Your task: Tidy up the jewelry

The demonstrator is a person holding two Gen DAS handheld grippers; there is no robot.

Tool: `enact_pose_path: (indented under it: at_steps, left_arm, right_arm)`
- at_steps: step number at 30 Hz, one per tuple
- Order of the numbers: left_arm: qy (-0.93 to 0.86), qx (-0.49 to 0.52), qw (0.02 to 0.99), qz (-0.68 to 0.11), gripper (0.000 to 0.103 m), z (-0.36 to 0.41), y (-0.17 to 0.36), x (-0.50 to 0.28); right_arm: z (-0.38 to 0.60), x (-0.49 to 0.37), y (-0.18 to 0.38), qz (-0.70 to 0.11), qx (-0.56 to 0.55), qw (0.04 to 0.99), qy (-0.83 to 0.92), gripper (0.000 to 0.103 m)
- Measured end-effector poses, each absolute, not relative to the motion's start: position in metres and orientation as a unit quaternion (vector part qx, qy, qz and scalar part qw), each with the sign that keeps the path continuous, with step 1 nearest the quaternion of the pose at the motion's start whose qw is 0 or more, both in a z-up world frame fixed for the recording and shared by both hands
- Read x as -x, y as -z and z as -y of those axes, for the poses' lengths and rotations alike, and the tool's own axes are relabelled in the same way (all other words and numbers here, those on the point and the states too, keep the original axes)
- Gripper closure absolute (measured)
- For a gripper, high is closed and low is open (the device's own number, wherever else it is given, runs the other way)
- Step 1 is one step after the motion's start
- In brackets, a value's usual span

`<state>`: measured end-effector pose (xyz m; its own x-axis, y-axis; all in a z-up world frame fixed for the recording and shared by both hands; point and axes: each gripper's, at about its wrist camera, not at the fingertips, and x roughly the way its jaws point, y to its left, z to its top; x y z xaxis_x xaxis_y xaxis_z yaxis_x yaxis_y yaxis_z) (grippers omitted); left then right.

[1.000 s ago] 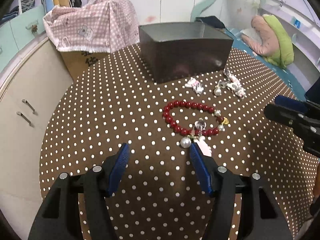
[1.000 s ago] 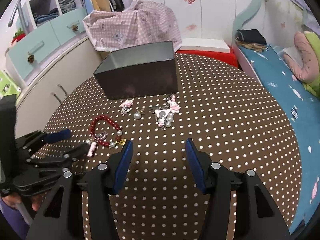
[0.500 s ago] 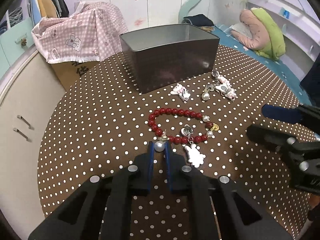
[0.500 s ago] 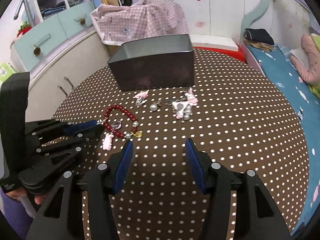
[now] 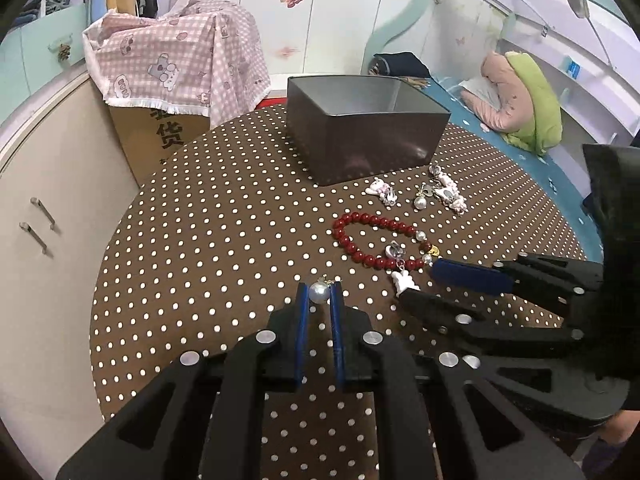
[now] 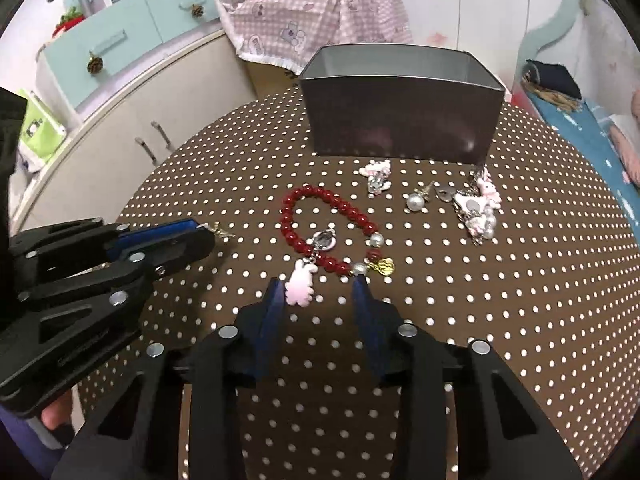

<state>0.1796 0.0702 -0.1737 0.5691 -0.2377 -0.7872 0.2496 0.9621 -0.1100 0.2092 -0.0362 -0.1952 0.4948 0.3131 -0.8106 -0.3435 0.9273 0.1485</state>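
Observation:
My left gripper (image 5: 319, 294) is shut on a pearl earring (image 5: 319, 292) and holds it just over the dotted table, left of the red bead bracelet (image 5: 374, 240). My right gripper (image 6: 318, 286) is open, its fingers on either side of the near edge of the bracelet (image 6: 320, 228), beside its pink bunny charm (image 6: 300, 282). The dark metal box (image 5: 360, 126) stands open at the back of the table. Another pearl earring (image 6: 416, 201), a pink bunny clip (image 6: 376, 174) and a pile of pink charms (image 6: 478, 210) lie in front of the box.
The round table has a brown, white-dotted cloth (image 5: 224, 240). A cardboard box under a pink checked cloth (image 5: 176, 68) stands behind it at the left, by cream cupboards (image 5: 44, 208). A bed with a blue cover (image 6: 592, 120) is at the right.
My left gripper has shut on the pearl earring and pulled it left, away from the bracelet. My right gripper has moved forward up to the bracelet's near edge.

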Motion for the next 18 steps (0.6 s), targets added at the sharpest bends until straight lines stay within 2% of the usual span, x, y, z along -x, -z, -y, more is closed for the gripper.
enact_pose_path:
  at_steps: [1, 5, 7, 14, 15, 18]
  left_arm:
    - [0.137, -0.004, 0.886, -0.444, 0.094, -0.072, 0.174, -0.179]
    - [0.14, 0.004, 0.884, -0.446, 0.094, -0.075, 0.175, -0.181]
    - [0.143, 0.009, 0.883, -0.447, 0.094, -0.075, 0.176, -0.181]
    - [0.157, 0.017, 0.885, -0.439, 0.094, -0.074, 0.164, -0.185]
    - [0.159, 0.017, 0.887, -0.434, 0.094, -0.073, 0.159, -0.186]
    - [0.173, 0.019, 0.892, -0.418, 0.094, -0.069, 0.142, -0.19]
  right_arm:
    - [0.034, -0.209, 0.195, -0.466, 0.016, 0.864, -0.191, 0.072]
    - [0.027, -0.209, 0.196, -0.462, 0.036, 0.868, -0.178, 0.079]
    - [0.025, -0.21, 0.197, -0.457, 0.05, 0.871, -0.174, 0.087]
    - [0.035, -0.21, 0.186, -0.449, 0.025, 0.872, -0.195, 0.089]
    - [0.039, -0.208, 0.179, -0.443, 0.02, 0.873, -0.2, 0.096]
    - [0.052, -0.207, 0.157, -0.424, 0.013, 0.882, -0.203, 0.096]
